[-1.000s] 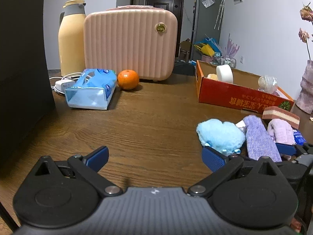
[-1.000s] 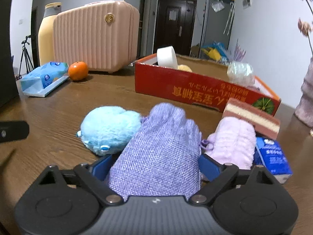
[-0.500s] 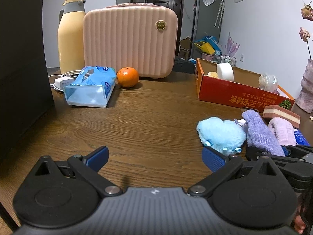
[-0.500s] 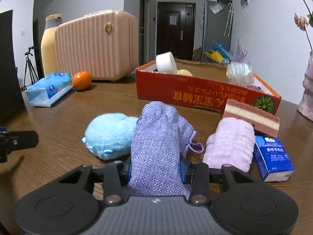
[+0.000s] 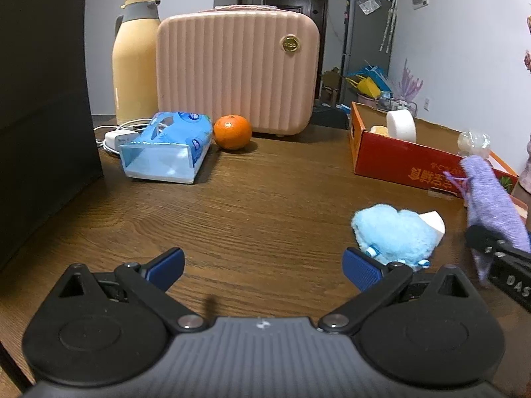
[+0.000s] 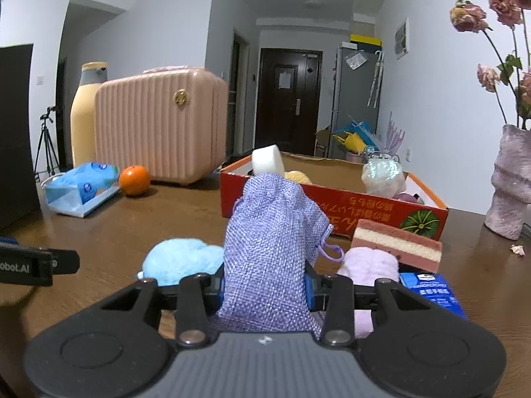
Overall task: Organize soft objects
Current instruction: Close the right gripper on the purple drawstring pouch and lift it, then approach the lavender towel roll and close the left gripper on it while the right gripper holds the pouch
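The right gripper [image 6: 265,287] is clamped on a lilac woven pouch [image 6: 270,242], its jaws having just closed on the lower half. The pouch stands up from the pads, long axis pointing forward and upward. Straight beyond its gathered top sits the red cardboard box [image 6: 335,212], open side up, so the drop-off probably lies directly ahead. The left gripper [image 5: 262,270] hangs with jaws apart and empty, beside a blue plush toy [image 5: 395,233] on the wooden table [image 5: 249,205].
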`<state>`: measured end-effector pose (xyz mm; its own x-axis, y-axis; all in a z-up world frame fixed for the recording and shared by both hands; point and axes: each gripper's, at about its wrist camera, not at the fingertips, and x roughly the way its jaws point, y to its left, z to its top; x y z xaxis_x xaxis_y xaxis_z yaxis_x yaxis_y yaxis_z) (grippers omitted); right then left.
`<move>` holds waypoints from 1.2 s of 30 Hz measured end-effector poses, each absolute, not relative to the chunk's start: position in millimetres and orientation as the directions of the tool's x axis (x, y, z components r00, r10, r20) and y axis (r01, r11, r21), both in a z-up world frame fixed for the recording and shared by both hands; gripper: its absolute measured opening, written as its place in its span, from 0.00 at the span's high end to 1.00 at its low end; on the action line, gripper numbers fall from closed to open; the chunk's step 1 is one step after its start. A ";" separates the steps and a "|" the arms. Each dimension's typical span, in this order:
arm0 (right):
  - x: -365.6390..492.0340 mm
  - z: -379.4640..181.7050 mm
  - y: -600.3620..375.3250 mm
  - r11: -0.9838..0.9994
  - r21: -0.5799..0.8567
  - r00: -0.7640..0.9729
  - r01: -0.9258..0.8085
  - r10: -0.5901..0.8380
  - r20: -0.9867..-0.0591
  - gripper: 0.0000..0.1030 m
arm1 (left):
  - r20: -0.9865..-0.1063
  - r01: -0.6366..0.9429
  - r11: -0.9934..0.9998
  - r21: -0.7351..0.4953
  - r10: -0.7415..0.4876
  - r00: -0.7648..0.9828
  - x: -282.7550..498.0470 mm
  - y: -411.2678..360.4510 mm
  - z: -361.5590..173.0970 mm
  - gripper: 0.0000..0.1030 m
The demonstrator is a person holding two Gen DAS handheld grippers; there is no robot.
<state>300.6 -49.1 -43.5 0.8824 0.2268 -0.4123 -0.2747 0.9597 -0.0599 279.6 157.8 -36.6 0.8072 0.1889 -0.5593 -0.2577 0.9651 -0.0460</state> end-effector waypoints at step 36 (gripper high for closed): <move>311.7 -21.9 -196.2 0.991 0.013 0.940 -0.132 0.129 -0.316 0.62 | -0.545 -0.145 0.989 -0.036 0.102 0.832 302.9 26.6 -44.5 0.00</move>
